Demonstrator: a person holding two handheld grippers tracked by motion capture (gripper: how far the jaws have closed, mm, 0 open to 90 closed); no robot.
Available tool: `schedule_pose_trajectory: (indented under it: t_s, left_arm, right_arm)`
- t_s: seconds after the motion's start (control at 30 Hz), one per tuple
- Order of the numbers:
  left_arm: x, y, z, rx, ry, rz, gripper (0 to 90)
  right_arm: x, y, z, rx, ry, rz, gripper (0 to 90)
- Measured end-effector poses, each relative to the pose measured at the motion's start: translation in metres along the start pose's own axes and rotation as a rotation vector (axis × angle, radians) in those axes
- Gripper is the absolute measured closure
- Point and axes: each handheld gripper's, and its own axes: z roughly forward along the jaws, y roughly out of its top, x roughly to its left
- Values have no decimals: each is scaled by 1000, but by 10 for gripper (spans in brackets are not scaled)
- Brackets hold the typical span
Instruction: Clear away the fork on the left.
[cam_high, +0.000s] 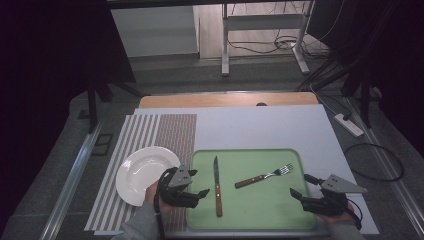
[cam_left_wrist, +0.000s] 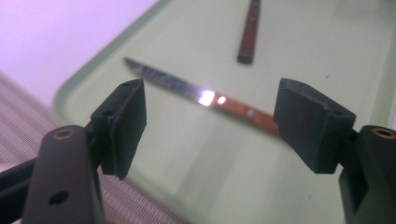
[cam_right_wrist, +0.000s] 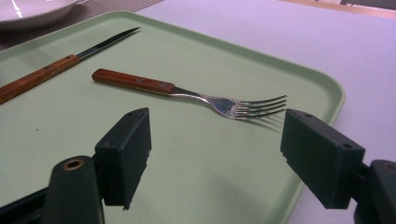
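1. In the high view, a green tray (cam_high: 250, 210) lies in the lower middle of the frame on a pale table (cam_high: 260, 125), with a knife (cam_high: 217, 186) and a fork (cam_high: 264, 175) on it.
2. The knife lies left of the tray's centre, nearly straight up and down in the frame, blade tip toward the top and wooden handle toward the bottom.
3. The fork lies slanted near the tray's centre, wooden handle at lower left and prongs at upper right, apart from the knife.
4. The left gripper (cam_high: 201, 194) sits at the tray's lower left edge, just left of the knife's handle, its tips pointing right toward the handle but not touching it.
5. In the left gripper view the left gripper (cam_left_wrist: 210, 121) has its jaws spread wide with nothing between the pads; the knife (cam_left_wrist: 196, 93) runs across the frame beyond them, blade at upper left, handle passing behind the right-hand pad.
6. The fork's handle end (cam_left_wrist: 248, 32) shows at the top of that view, farther off.
7. The right gripper (cam_high: 298, 188) rests at the tray's lower right edge, below and right of the fork's prongs, well apart from them.
8. In the right gripper view the right gripper (cam_right_wrist: 215, 154) is spread and grips nothing; the fork (cam_right_wrist: 187, 93) lies across the middle of the frame beyond the pads, prongs to the right, with the knife (cam_right_wrist: 60, 67) at upper left.
9. A white plate (cam_high: 142, 172) sits left of the tray on a striped placemat (cam_high: 150, 132), just above the left hand.
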Motion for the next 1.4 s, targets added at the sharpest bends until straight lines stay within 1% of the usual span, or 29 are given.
schedule_pose_trajectory:
  t_s: [0.07,0.13,0.17,0.2,0.23,0.27,0.3,0.4,0.47,0.5,0.53,0.6,0.67,0.73,0.8,0.83,0.87,1.0,1.1,1.13,1.17,1.2,1.27,1.3,1.33,1.37,1.4]
  left_arm:
    - [0,-6,-7,-17,11,-6,249]
    - [1,-13,-13,-22,31,-6,243]
    - [2,-16,-16,-23,36,-12,241]
    - [2,-16,-16,-23,36,-12,235]
    - [5,-23,-20,-20,51,-30,231]
    - [5,-23,-20,-20,51,-30,230]
    - [7,-28,-23,-24,67,-44,230]
    - [11,-32,-26,-26,84,-57,226]
    - [12,-34,-27,-26,91,-57,226]
    - [14,-36,-29,-29,99,-64,225]
    - [15,-37,-30,-29,103,-63,225]
    - [15,-38,-30,-30,106,-63,228]
    - [16,-42,-33,-30,114,-71,228]
    - [17,-44,-35,-31,121,-75,227]
    - [17,-45,-36,-35,121,-82,226]
    - [18,-46,-36,-34,124,-81,226]
    - [18,-46,-36,-34,125,-82,226]
    - [18,-47,-35,-33,123,-88,222]
    - [19,-47,-34,-28,120,-88,221]
    - [19,-47,-34,-28,120,-88,221]
    - [19,-47,-34,-28,120,-87,221]
    - [19,-47,-34,-29,120,-87,221]
    - [19,-47,-34,-36,118,-93,220]
    - [19,-47,-35,-38,118,-92,220]
    - [19,-47,-35,-38,118,-92,220]
    - [20,-48,-35,-39,120,-93,220]
    - [20,-48,-35,-39,120,-93,220]
  right_arm:
    - [0,0,0,-1,7,-2,268]
    - [0,0,0,-2,12,-4,277]
    - [0,0,0,-3,15,-3,282]
    - [0,0,0,-3,15,-3,282]
    - [0,1,0,-5,23,-1,302]
    - [0,1,0,-5,26,-2,311]
    - [0,2,0,-6,33,0,324]
    - [0,3,0,-7,47,5,379]
    - [0,6,0,-10,68,9,452]
    - [1,9,1,-7,77,12,487]
    - [2,11,2,-4,81,14,517]
    - [3,16,5,12,93,21,593]
    - [5,21,10,28,105,25,688]
    - [10,26,15,38,123,6,778]
    - [16,31,20,40,133,-27,859]
    - [19,34,24,46,136,-41,890]
    - [21,38,28,53,141,-52,900]
    - [33,53,54,95,165,-74,900]
    - [45,64,80,146,184,-94,900]
    - [45,64,80,146,184,-94,900]
    - [53,69,98,189,198,-104,900]
    - [56,71,105,206,204,-108,900]
    - [63,73,124,259,223,-110,900]
    - [67,74,132,278,229,-115,900]
    - [67,74,132,278,229,-115,900]
    - [75,74,147,312,242,-130,900]
    - [75,74,147,312,242,-130,900]
